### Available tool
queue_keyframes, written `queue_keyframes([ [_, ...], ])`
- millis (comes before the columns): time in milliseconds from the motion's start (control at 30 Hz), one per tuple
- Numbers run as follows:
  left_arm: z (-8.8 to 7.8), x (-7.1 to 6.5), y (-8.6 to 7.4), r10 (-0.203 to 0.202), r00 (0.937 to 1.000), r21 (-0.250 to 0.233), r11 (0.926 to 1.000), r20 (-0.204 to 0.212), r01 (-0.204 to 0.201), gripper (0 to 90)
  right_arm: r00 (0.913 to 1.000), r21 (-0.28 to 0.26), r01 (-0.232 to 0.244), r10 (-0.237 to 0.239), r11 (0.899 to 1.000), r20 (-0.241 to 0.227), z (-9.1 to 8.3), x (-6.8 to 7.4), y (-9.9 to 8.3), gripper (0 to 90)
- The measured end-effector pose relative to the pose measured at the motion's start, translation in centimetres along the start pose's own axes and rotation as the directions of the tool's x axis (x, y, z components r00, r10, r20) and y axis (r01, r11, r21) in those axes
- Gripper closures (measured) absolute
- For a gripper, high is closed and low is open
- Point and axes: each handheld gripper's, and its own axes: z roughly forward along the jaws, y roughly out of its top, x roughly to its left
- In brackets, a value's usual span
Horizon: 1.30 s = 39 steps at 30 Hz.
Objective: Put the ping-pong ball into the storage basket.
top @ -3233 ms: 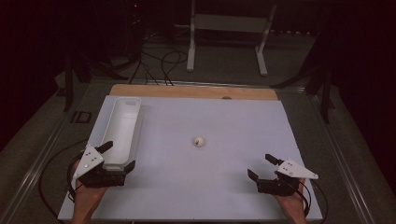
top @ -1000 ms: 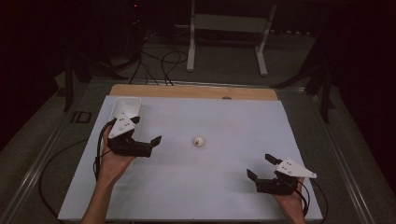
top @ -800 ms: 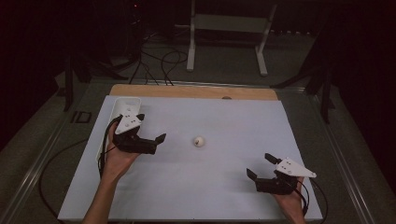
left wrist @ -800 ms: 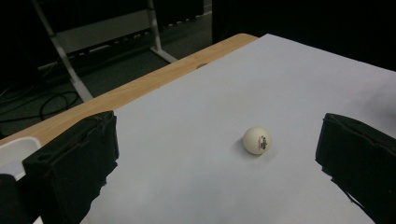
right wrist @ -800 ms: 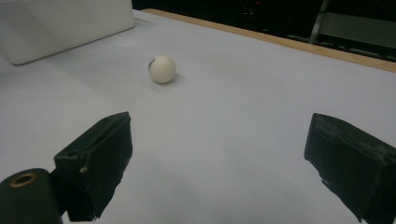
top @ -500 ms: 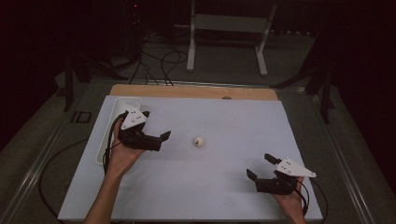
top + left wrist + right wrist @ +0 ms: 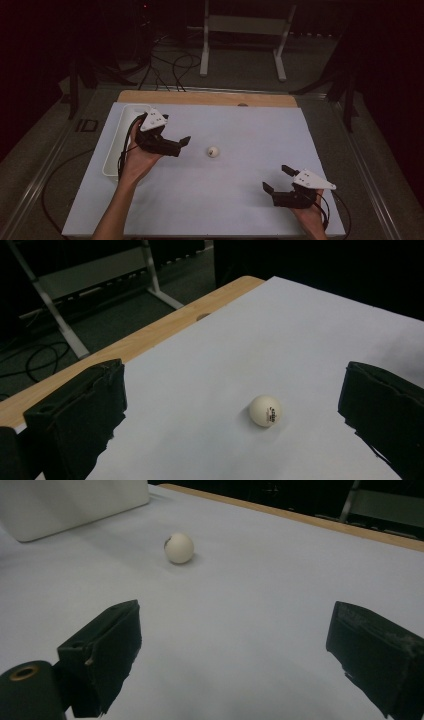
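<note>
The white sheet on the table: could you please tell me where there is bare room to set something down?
The sheet is bare between the ball and the right tool, and across its far right half up to the wooden edge. It is crowded at the left, where the left tool sits beside the white tray.

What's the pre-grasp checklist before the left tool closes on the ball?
1. Left tool open: ok, jaws wide apart.
2. Ball between the jaw lines in the left gripper view: ok, though right of centre.
3. Jaws around ball: not ok, ball lies ahead of the tips.
4. Path to ball clear on the white sheet: ok.
5. Right tool clear of ball: ok, open, near the front edge.
6. Tray clear of ball: ok.
</note>
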Motion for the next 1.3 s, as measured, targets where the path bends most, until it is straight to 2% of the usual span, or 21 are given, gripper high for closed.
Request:
queue_keyframes([
  [67,0.4,0.0,0.5,0.015,0.9999,0.010,0.9998,0.007,-0.015,0.0,1.0000,-0.004,0.000,0.000,1.000,0.003,0.0,0.0,0.0,7.3],
  [167,0.6,0.1,0.7,0.013,0.9999,0.014,0.9998,0.008,-0.013,0.0,1.0000,-0.005,-0.001,0.001,1.000,0.005,-0.1,-0.1,0.0,7.3],
  [200,0.9,0.2,0.8,0.002,0.9999,0.017,0.9999,0.014,-0.002,0.0,1.0000,-0.008,-0.006,0.006,1.000,0.006,-0.1,-0.1,-0.1,7.3],
  [533,2.5,0.3,1.3,0.003,0.9995,0.064,0.9979,0.030,-0.005,0.0,0.9998,0.000,-0.017,0.017,1.000,0.010,0.0,-0.3,-0.3,7.4],
  [900,3.6,0.3,2.1,0.009,0.9999,0.099,0.9950,0.014,-0.011,0.0,0.9999,0.004,-0.016,0.016,1.000,0.005,0.3,-0.2,-0.3,7.4],
  [967,4.0,0.1,2.3,0.021,0.9996,0.110,0.9937,0.017,-0.023,0.0,0.9999,0.004,-0.015,0.015,1.000,0.007,0.2,-0.2,-0.3,7.4],
  [1300,5.4,-0.4,2.8,0.033,0.9992,0.124,0.9916,0.023,-0.035,0.0,0.9996,0.000,-0.024,0.024,1.000,0.016,0.1,-0.3,-0.4,7.4],
])
